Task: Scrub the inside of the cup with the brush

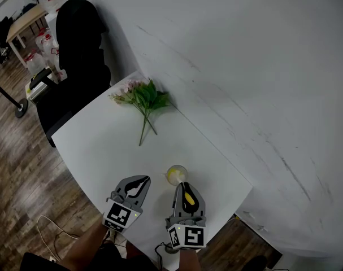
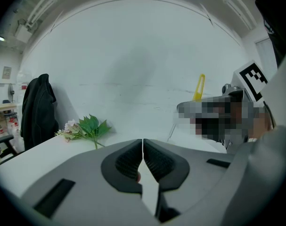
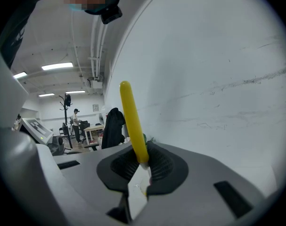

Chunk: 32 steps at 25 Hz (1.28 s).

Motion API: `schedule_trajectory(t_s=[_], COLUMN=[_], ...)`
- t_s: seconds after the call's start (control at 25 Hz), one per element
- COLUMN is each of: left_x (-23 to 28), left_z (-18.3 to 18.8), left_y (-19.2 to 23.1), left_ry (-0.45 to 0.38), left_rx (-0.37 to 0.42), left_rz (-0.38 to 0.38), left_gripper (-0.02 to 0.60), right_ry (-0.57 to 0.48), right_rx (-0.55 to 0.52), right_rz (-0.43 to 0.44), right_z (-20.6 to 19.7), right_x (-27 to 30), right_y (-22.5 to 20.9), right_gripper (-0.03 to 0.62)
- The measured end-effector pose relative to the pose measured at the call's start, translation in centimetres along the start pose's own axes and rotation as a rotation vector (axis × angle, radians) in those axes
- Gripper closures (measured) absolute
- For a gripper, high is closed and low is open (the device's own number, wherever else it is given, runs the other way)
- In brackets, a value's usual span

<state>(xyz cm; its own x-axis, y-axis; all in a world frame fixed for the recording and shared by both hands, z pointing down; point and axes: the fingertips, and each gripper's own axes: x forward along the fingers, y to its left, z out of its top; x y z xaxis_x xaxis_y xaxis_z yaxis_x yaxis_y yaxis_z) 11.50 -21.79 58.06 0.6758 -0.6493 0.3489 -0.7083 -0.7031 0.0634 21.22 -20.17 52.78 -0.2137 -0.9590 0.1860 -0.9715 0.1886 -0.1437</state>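
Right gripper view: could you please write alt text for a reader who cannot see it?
The right gripper is shut on a yellow brush handle that rises from its jaws, leaning slightly left. A white wall fills the right side; a black jacket shows far behind at left.

Scuffed white wall [image 1: 244, 66] ahead and right of the jaws. White desk [image 1: 98, 145] below them. Dark plank floor [image 1: 18, 168] to their left. Black coat [image 1: 78, 44] far ahead-left, past the desk. Ceiling strip lights [image 3: 58, 66] lit.
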Motion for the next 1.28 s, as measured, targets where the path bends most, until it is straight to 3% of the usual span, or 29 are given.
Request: schedule_trajectory(t_s=[0.56, 1.28], left_x=[1.0, 0.4], left_z=[0.3, 3.4], left_y=[0.9, 2.0], left_ry=[-0.001, -0.045], left_rx=[-0.005, 0.007], left_rz=[-0.004, 0.010], left_gripper=[0.555, 0.555], right_ry=[0.018, -0.053], right_rx=[-0.007, -0.028], right_rz=[-0.010, -0.038], right_z=[-0.4, 4.3], right_x=[1.0, 2.5], right_y=[-0.2, -1.5], right_gripper=[0.539, 0.546])
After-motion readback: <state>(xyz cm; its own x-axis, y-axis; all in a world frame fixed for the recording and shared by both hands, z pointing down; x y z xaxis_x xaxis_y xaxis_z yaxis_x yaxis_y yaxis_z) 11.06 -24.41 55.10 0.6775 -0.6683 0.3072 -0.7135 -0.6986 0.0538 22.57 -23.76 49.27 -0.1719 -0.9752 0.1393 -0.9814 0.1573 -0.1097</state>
